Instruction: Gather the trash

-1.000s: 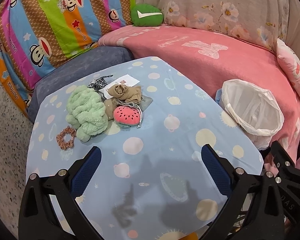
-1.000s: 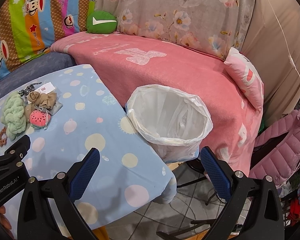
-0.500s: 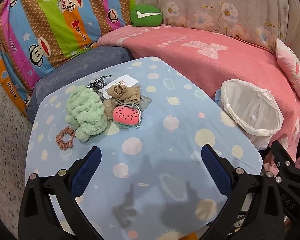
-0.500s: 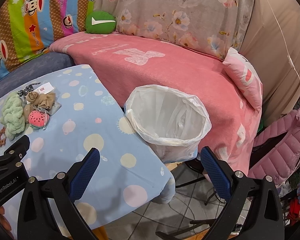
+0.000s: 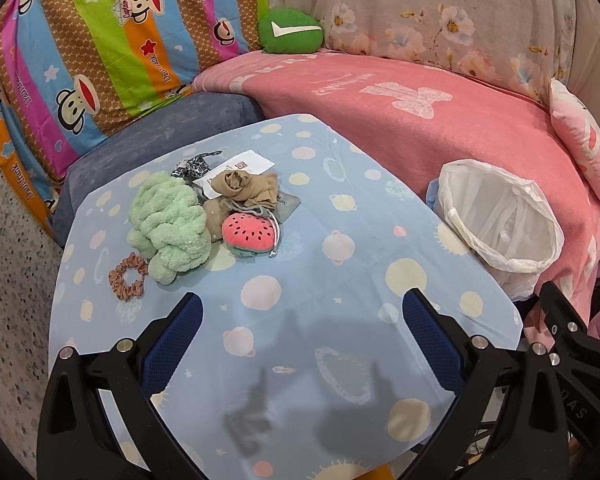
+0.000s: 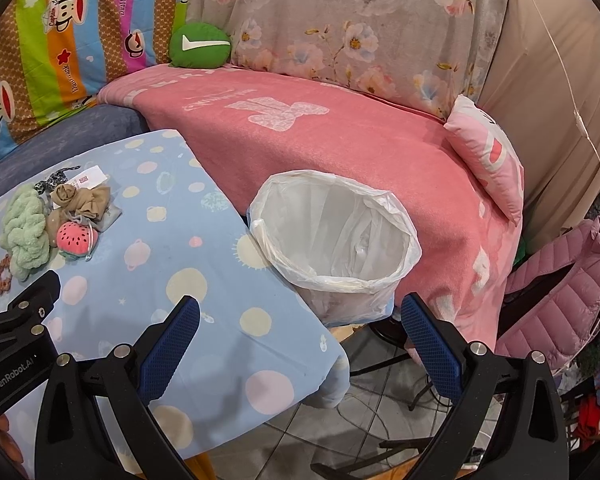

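Black tongs point(image 5: 302, 332), blue textured pads point(image 6: 170, 346), silver screws, "GenRobot.AI" lettering.

The white paper card point(image 5: 236, 168) is partly covered by the crumpled tan stockings point(image 5: 246, 188), and its small red print is too small to read. Beside it, the grey pouch point(image 5: 288, 204) lies mostly hidden beneath the stockings. The bottom of the white plastic-lined bin point(image 6: 332, 236) is perhaps empty; folds obscure it.

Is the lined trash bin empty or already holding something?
Empty, as far as visible: the trash bin shows only white liner inside; its very bottom is unclear.
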Demonstrator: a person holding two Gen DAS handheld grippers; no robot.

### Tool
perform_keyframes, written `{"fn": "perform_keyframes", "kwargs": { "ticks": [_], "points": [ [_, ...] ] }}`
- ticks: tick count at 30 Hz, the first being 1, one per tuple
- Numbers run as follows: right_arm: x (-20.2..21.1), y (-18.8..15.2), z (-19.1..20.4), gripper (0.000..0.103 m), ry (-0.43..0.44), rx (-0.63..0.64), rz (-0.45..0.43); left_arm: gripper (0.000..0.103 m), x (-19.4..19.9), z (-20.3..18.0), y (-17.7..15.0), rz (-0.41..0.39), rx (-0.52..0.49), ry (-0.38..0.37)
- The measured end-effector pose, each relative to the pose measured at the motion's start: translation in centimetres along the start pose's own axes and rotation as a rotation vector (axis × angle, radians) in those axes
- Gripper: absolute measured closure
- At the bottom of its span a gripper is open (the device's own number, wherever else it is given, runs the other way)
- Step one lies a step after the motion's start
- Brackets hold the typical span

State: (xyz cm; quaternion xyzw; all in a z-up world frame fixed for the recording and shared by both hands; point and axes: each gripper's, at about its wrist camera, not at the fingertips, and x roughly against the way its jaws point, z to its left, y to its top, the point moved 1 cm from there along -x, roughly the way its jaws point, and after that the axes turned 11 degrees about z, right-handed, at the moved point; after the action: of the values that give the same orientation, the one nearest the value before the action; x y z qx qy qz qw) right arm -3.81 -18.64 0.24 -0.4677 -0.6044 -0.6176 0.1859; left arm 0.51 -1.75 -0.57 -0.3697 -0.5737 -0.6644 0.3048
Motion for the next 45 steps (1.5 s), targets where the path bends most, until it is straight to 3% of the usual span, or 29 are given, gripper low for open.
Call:
{"fn": "perform_keyframes", "kwargs": {
  "ticks": [25,38,45],
  "points": [
    [0.0,0.6,-0.2,0.007,-0.011,0.004,-0.006,0.007,-0.2,0.5,0.2,0.006,0.017,-0.021],
    [0.5,1.3,3.2,0.007,0.0,0.013,-0.031,0.007,-1.2,4.3,0.6,0.001,0.051,-0.055],
    [0.0,1.4,7.0,0.007,0.036,0.019,-0.034,0.007,-3.5,10.0,0.9,0.016,0.11,-0.037]
  ]
}}
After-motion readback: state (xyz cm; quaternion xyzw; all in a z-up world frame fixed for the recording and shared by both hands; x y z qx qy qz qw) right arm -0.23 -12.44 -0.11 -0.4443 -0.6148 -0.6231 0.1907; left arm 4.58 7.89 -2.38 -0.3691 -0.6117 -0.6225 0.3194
